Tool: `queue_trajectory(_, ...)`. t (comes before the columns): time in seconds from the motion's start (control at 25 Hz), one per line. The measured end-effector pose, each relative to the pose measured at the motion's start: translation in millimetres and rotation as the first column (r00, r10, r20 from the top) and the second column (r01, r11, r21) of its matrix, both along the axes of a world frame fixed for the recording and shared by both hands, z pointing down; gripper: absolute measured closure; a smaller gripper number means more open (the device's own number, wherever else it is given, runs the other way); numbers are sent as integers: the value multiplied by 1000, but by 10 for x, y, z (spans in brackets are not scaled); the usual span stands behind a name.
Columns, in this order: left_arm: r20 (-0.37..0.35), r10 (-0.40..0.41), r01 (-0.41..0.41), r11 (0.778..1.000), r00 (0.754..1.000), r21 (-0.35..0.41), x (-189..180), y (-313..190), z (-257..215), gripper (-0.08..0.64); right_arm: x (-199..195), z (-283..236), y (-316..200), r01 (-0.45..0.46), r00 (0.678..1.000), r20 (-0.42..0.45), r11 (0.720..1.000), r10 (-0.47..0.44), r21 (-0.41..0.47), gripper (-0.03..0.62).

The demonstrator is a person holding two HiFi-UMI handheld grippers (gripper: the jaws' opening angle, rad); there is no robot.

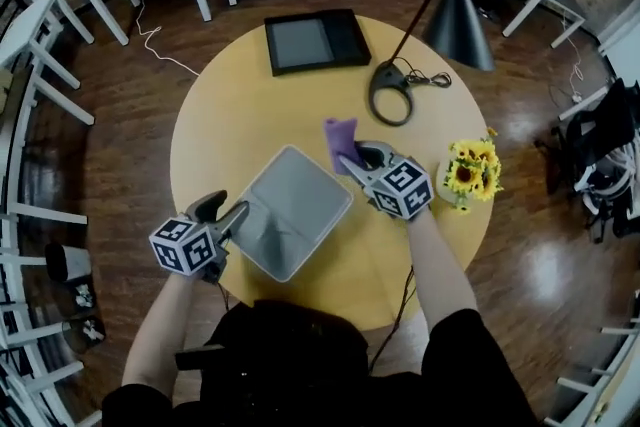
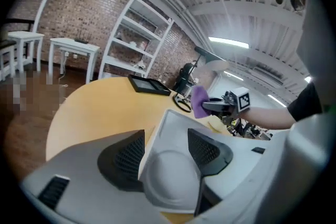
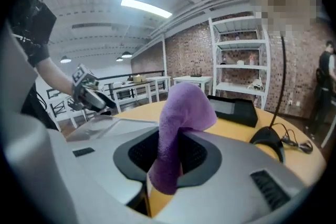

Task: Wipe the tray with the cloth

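Cloth [image 1: 340,133]: purple, soft and light. It is pinched low down by the right gripper [image 1: 351,158], whose jaws are closed on it. The free end stands up limp above the pads and will fold under pressure, so it is best pressed flat for wiping.

Tray [image 1: 300,205]: grey, stiff, shallow, with a raised rim and rounded corners. It sits at the centre of the round table [image 1: 215,130]. It is judged light and liable to slide on the smooth top. The rim is the place to hold it.

Left gripper [image 1: 238,212]: at the tray's lower-left corner, jaws well apart astride that corner. A sliver of table shows beside one pad, so no firm clamp is judged.

Clearance: the cloth hangs just off the tray's upper-right edge. The lamp base [image 1: 391,93] and sunflowers [image 1: 472,167] stand near on the right. The table edge lies close below the tray.
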State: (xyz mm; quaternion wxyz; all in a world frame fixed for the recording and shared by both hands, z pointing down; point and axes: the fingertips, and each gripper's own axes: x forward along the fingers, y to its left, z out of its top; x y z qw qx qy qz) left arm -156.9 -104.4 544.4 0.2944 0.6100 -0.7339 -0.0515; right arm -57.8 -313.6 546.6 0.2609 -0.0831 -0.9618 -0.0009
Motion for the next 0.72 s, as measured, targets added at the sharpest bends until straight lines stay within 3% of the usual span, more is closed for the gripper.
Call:
queue_trajectory(0.08,15,-86,86,996,996,-15,61,221,22,304,-346,247,-66,79,995,-64,996,-76,37,503)
queue_trajectory(0.16,-16,-159,159,987,987,-20,158,410,73,304,-629,539,-65,159,977,-145,987,-156,7,505)
queue_trajectory(0.32,-79,-260,258,965,962,-39,378,686,145,304,-832,992,94,319,893,-299,942,-336,-106,506)
queue_trajectory(0.44,-81,-315,312,949,946,-48,452,868,122,304,-835,1036,290,472,823,-320,878,-470,-77,509)
queue_trajectory(0.72,-149,-375,375,926,915,-32,485,1030,153,304,-441,965,350,543,800,-299,840,-521,-11,511)
